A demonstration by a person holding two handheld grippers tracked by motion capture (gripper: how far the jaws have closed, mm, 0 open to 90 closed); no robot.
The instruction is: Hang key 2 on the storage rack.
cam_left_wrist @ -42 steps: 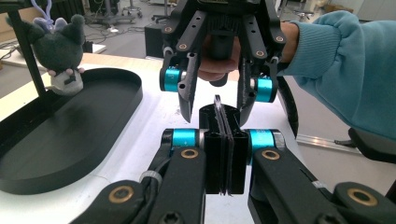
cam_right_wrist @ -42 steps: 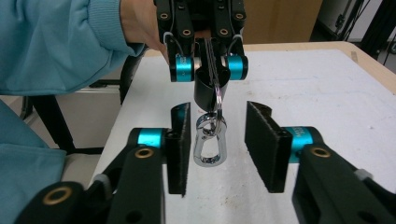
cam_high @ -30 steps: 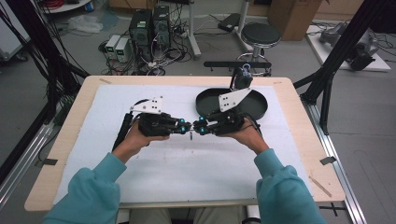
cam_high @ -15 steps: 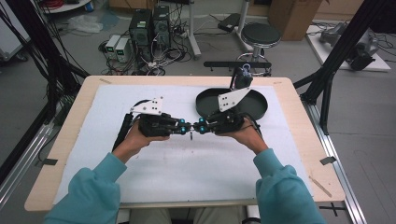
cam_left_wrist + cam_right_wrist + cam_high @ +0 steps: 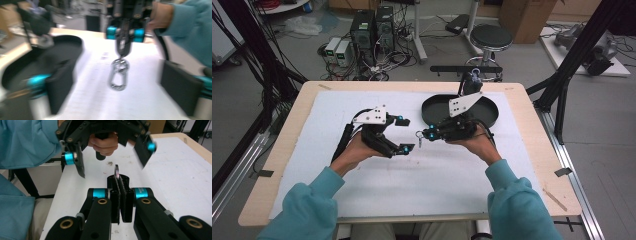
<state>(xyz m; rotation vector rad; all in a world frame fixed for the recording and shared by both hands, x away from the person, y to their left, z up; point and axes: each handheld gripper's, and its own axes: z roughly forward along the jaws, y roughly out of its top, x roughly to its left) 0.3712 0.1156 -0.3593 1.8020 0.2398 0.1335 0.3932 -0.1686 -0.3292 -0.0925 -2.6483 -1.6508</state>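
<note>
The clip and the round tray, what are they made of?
The clip looks like shiny silver metal: it glints where it hangs from the right gripper. The round tray looks like matte black plastic, dull with no shine, though painted metal is possible.

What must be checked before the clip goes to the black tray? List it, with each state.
1. Right gripper shut on the metal snap clip: ok, it hangs from the closed jaws.
2. Left gripper clear of the clip: ok, its jaws have just opened and stand wide, with nothing between them.
3. Clip off the white mat: ok, it dangles above it.
4. Black tray within reach: ok, just behind the right gripper.
5. Tray empty: cannot tell; the right gripper covers part of it.
</note>
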